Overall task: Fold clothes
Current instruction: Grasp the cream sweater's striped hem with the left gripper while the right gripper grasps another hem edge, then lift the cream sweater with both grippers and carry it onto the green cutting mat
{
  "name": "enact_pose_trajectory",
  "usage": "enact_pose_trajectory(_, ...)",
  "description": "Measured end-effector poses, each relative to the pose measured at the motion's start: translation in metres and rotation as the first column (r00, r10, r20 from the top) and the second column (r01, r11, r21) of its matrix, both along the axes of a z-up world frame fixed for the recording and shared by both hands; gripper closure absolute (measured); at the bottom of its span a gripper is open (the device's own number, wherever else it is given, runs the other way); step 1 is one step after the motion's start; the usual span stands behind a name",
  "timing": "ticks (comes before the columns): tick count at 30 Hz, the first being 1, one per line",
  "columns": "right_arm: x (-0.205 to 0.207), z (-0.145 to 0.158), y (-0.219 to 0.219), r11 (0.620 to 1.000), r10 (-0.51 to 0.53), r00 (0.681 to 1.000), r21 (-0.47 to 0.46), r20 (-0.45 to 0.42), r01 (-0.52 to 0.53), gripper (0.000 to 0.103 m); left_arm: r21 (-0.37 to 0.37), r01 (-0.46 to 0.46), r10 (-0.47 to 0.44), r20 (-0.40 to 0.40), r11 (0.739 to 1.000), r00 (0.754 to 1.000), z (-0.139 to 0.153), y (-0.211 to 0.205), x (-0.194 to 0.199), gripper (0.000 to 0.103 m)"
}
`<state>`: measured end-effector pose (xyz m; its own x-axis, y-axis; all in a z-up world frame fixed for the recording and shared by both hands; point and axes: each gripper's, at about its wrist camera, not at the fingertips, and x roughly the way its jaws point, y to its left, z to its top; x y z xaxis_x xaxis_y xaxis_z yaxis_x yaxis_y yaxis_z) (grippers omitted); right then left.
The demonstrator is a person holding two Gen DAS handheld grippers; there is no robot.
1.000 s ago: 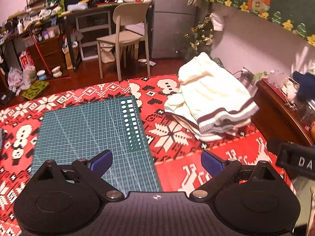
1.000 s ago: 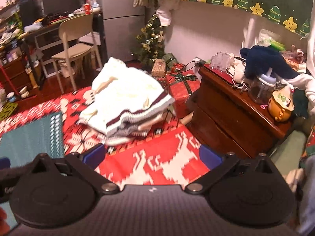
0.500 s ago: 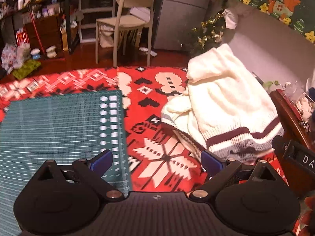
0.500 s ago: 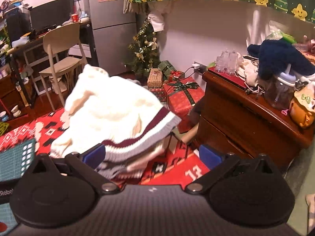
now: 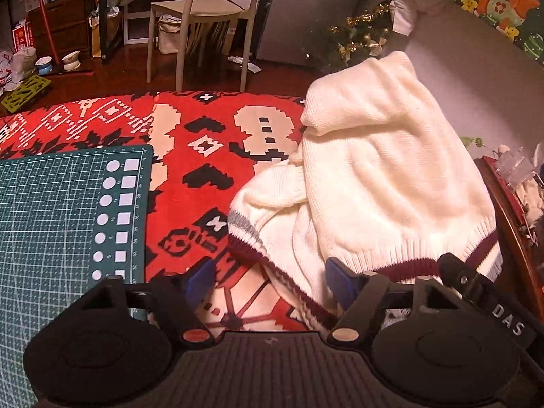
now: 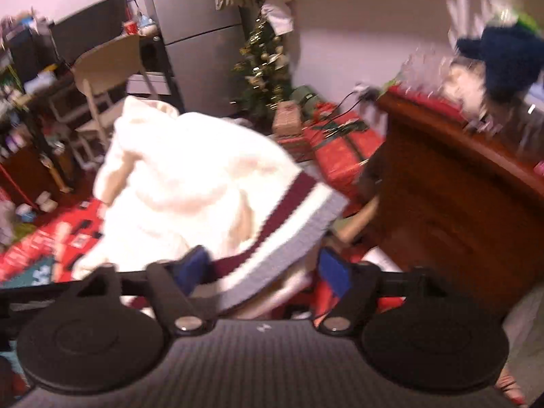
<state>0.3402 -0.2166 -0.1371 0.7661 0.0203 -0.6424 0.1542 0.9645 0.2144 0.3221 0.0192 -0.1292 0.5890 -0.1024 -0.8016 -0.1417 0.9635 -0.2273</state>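
A cream sweater (image 5: 384,183) with maroon and grey hem stripes lies bunched on the red patterned blanket (image 5: 204,170), at two o'clock from the green cutting mat (image 5: 61,210). The left hand-held gripper (image 5: 268,280) has its jaws apart over the striped hem. The right hand-held gripper (image 6: 263,268), blurred, is likewise spread, its jaws either side of the hem at the sweater's four o'clock corner.
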Motion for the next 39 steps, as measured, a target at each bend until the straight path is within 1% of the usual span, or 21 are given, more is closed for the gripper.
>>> enact_pose_trajectory(1, 0.001, -0.001, 0.0, 1.0, 0.006, 1.0, 0.006, 0.005, -0.006, 0.044, 0.001, -0.003, 0.003, -0.001, 1.0, 1.0, -0.001, -0.001, 0.001, 0.051)
enact_pose_trajectory(2, 0.002, -0.001, 0.0, 1.0, 0.014, 1.0, 0.009, 0.01, -0.014, 0.048, 0.007, -0.004, 0.004, 0.0, 1.0, 1.0, -0.002, -0.002, 0.002, 0.06)
enact_pose_trajectory(3, 0.002, 0.0, 0.001, 1.0, 0.027, 1.0, 0.001, 0.013, -0.027, 0.06, 0.02, -0.001, 0.001, 0.002, 1.0, 1.0, -0.001, -0.005, 0.002, 0.068)
enact_pose_trajectory(4, 0.003, 0.0, 0.003, 0.999, 0.04, 0.999, -0.007, 0.016, -0.04, 0.069, 0.034, 0.002, -0.002, 0.003, 0.999, 1.0, -0.001, -0.007, 0.002, 0.074)
enact_pose_trajectory(5, 0.003, 0.001, 0.004, 0.999, 0.052, 0.999, -0.015, 0.018, -0.052, 0.071, 0.046, 0.002, -0.002, 0.004, 0.999, 1.0, 0.0, -0.009, 0.001, 0.09)
enact_pose_trajectory(6, 0.004, 0.002, 0.006, 0.998, 0.06, 0.998, -0.025, 0.019, -0.059, 0.074, 0.059, 0.002, -0.003, 0.004, 0.998, 1.0, 0.0, -0.01, 0.0, 0.099)
enact_pose_trajectory(7, 0.003, 0.004, 0.007, 0.997, 0.068, 0.997, -0.032, 0.022, -0.067, 0.078, 0.072, 0.003, -0.003, 0.004, 0.997, 1.0, 0.001, -0.012, -0.001, 0.099)
enact_pose_trajectory(9, 0.001, 0.008, 0.012, 0.996, 0.083, 0.996, -0.038, 0.026, -0.082, 0.081, 0.098, 0.004, -0.004, 0.004, 0.995, 1.0, 0.002, -0.015, -0.003, 0.1)
enact_pose_trajectory(12, -0.004, 0.017, 0.014, 0.995, 0.1, 0.994, -0.018, 0.034, -0.099, 0.082, 0.119, -0.001, 0.0, 0.014, 0.993, 1.0, 0.007, -0.014, -0.008, 0.1)
enact_pose_trajectory(15, -0.022, 0.029, 0.018, 0.992, 0.124, 0.991, -0.007, 0.047, -0.123, 0.083, 0.137, 0.003, -0.009, 0.038, 0.991, 0.999, 0.018, -0.01, -0.018, 0.1)
enact_pose_trajectory(19, -0.045, 0.042, 0.019, 0.984, 0.176, 0.982, -0.002, 0.068, -0.176, 0.083, 0.186, 0.012, -0.02, 0.043, 0.982, 0.999, 0.037, -0.009, -0.031, 0.1)
enact_pose_trajectory(22, -0.062, 0.054, 0.021, 0.979, 0.203, 0.976, 0.003, 0.076, -0.204, 0.083, 0.201, 0.007, -0.02, 0.067, 0.979, 0.998, 0.058, -0.004, -0.046, 0.1)
enact_pose_trajectory(26, -0.086, 0.073, 0.034, 0.969, 0.246, 0.963, 0.001, 0.109, -0.247, 0.084, 0.208, -0.003, -0.018, 0.098, 0.978, 0.995, 0.083, 0.017, -0.078, 0.1)
enact_pose_trajectory(28, -0.099, 0.083, 0.043, 0.96, 0.277, 0.953, 0.006, 0.124, -0.28, 0.084, 0.225, -0.019, -0.006, 0.108, 0.974, 0.994, 0.092, 0.031, -0.098, 0.1)
enact_pose_trajectory(30, -0.117, 0.09, 0.053, 0.947, 0.316, 0.939, 0.013, 0.132, -0.321, 0.084, 0.226, -0.04, 0.016, 0.11, 0.973, 0.994, 0.097, 0.052, -0.118, 0.101)
enact_pose_trajectory(33, -0.151, 0.097, 0.075, 0.923, 0.383, 0.913, -0.009, 0.142, -0.385, 0.084, 0.223, -0.077, 0.053, 0.112, 0.972, 0.992, 0.101, 0.08, -0.147, 0.101)
enact_pose_trajectory(36, -0.188, 0.097, 0.1, 0.897, 0.442, 0.889, -0.033, 0.121, -0.441, 0.084, 0.212, -0.096, 0.075, 0.103, 0.973, 0.992, 0.1, 0.104, -0.178, 0.1)
enact_pose_trajectory(39, -0.221, 0.096, 0.125, 0.872, 0.489, 0.866, -0.036, 0.101, -0.488, 0.084, 0.194, -0.119, 0.102, 0.092, 0.974, 0.99, 0.094, 0.123, -0.208, 0.1)
